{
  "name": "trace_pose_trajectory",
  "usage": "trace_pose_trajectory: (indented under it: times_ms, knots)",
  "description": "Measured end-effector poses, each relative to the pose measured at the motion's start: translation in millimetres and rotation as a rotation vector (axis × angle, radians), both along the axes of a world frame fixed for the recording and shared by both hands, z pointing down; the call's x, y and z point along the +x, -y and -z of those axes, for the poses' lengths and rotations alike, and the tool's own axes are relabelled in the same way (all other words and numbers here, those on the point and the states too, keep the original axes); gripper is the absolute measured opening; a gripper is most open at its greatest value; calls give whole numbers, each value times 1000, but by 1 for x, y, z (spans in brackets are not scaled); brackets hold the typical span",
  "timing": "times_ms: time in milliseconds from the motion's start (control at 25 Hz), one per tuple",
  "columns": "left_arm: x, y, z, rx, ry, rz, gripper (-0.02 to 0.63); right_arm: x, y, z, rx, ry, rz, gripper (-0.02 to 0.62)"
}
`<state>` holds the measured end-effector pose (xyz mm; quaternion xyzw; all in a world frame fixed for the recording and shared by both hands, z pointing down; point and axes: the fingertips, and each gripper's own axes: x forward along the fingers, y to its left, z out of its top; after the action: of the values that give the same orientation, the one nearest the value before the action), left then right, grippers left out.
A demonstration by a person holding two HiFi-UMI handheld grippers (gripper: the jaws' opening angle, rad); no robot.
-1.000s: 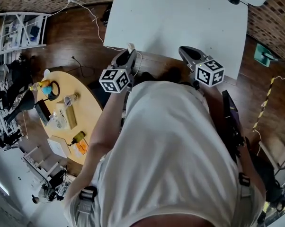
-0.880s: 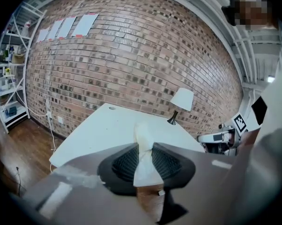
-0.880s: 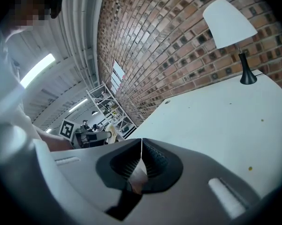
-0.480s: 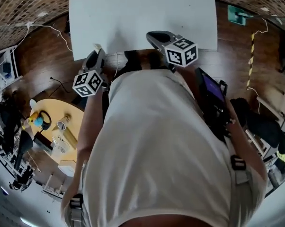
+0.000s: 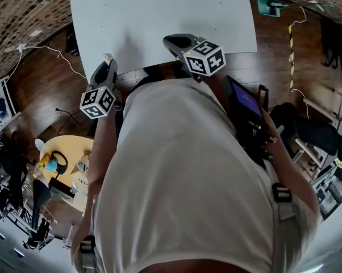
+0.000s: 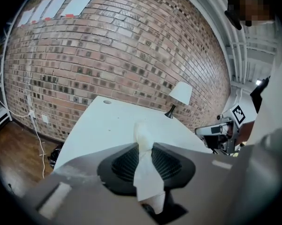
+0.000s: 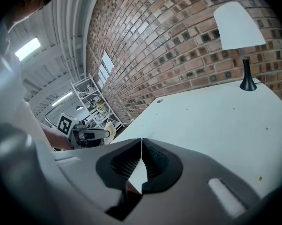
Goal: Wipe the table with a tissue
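The white table (image 5: 159, 16) lies ahead of me, its near edge just beyond both grippers. My left gripper (image 5: 107, 61) hangs over the wood floor by the table's near left corner. It is shut on a twisted white tissue (image 6: 144, 161), whose tip sticks up past the jaws. In the left gripper view, my left gripper (image 6: 143, 146) points at the table top (image 6: 103, 125). My right gripper (image 5: 170, 38) reaches just over the table's near edge. My right gripper (image 7: 141, 142) is shut with its tips touching and nothing held. The left gripper (image 7: 85, 134) and tissue (image 7: 109, 128) show in the right gripper view.
A white-shaded lamp (image 7: 237, 29) stands at the table's far end by the brick wall (image 6: 108, 46). A round yellow table (image 5: 66, 158) with clutter is at the left. A dark device with a screen (image 5: 245, 101) is at the right. Cables (image 5: 46, 47) run across the floor.
Both grippers have moved toward the white table's near edge, and the view has swung so the table sits more centred. The tissue stays in the left jaws.
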<state>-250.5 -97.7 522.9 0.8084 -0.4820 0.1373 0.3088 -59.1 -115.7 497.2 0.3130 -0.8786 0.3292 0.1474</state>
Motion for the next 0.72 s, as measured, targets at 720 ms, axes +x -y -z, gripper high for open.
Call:
trace_pose_trajectory:
  times_ms: [720]
  knots:
    - [-105,45,-84,-182,45,76,76,-16,41,-1,-25,-33,-130,12]
